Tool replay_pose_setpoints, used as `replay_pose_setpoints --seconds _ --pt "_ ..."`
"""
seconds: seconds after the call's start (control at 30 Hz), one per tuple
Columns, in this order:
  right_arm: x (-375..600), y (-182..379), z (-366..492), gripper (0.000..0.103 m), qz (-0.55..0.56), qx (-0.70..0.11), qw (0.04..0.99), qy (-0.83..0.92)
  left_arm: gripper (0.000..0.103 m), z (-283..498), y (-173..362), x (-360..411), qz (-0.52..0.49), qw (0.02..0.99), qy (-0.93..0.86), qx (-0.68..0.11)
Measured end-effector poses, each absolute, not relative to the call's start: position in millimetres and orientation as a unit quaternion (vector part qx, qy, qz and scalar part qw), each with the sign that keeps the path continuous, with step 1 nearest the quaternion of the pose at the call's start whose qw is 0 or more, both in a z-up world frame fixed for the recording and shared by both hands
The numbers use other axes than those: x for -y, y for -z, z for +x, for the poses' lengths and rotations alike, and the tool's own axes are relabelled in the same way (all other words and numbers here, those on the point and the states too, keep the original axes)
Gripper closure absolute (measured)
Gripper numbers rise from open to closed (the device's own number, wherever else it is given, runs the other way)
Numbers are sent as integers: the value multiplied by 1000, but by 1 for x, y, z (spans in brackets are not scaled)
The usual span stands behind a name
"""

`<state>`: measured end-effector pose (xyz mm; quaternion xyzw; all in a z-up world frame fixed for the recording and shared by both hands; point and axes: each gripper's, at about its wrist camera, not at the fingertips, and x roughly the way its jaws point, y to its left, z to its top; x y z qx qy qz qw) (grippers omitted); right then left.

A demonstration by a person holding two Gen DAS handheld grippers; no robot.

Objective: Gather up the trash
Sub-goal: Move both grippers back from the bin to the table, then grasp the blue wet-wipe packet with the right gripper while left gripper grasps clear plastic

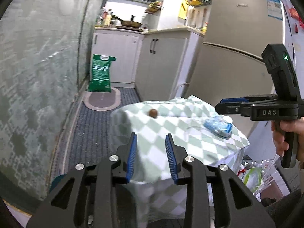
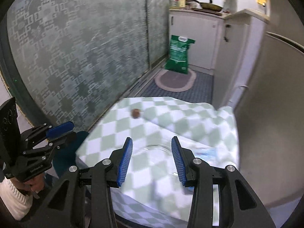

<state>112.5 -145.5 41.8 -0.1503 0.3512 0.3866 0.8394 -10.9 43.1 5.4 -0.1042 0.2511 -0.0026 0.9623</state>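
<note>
Two bits of trash sit out in the open on the checked cloth (image 1: 171,125) that covers the surface: a small brown ball (image 1: 153,113), perhaps a nut or a pit, near the far left corner, and a crumpled blue-and-clear wrapper (image 1: 218,126) towards the right edge. Well apart, those two, and neither is touched.

Over to the left gripper (image 1: 151,156), low above the near edge of the cloth, its blue fingers (image 1: 133,152) apart with nothing between them. And the right gripper (image 2: 152,158), blue fingers (image 2: 125,161) apart too. Is there something clear and glassy in that gap? The blur won't let me say whether it's held or just lying beneath, though the pads don't look pressed on anything.

Past the surface's right edge, down low, a clear plastic bag (image 1: 254,172) with packaging inside, likely where the collected trash goes, though that's my guess.

My read: collection is only partly done at best, with two pieces left on the cloth and neither gripper plainly carrying one.
</note>
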Motion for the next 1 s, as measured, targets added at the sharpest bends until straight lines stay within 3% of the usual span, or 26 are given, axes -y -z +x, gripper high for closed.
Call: replay_pose_setpoints --seconds 0.3,0.87,0.9,0.93,1.0 --pt "202 -37 130 60 -129 -341 862 -353 70 35 7 3 -76 961 28 -263" --pt "250 -20 144 60 -112 -355 859 -352 72 80 25 21 -108 949 33 -293" --pt "248 -17 143 60 -115 -356 856 -356 76 82 28 22 -108 948 32 -298" --pt "247 -16 143 60 -118 -357 854 -359 87 85 29 23 -108 947 33 -300" --pt "245 -11 141 60 -132 -358 850 -364 91 86 29 25 -107 948 29 -299"
